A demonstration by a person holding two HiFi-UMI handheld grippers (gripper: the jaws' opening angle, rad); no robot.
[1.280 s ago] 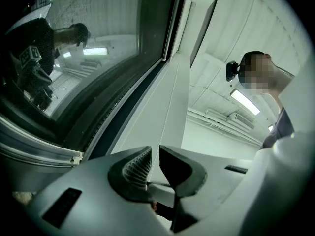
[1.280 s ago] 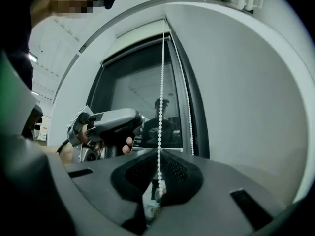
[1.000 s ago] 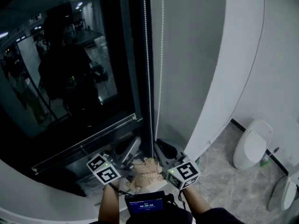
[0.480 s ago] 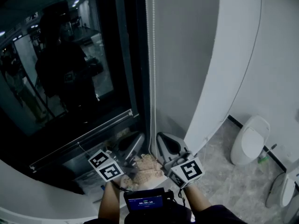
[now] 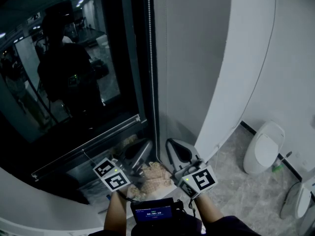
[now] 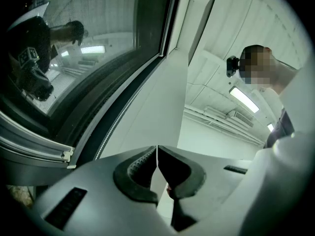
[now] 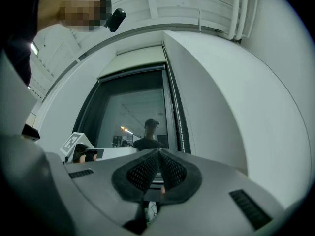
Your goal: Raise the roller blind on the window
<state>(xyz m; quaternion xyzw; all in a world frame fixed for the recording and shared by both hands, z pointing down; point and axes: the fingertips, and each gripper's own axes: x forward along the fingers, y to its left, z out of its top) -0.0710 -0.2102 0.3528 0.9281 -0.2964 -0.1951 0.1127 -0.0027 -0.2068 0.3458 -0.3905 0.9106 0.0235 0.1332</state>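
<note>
Jaws of left gripper (image 6: pixel 157 154) and right gripper (image 7: pixel 159 154) closed tip to tip, nothing visibly clamped; bead chain (image 5: pixel 151 58) nearby

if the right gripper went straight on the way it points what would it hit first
Probably the window glass, straight beyond the right gripper's shut tips. The bead chain hangs just right of that line; depth is unclear.
</note>
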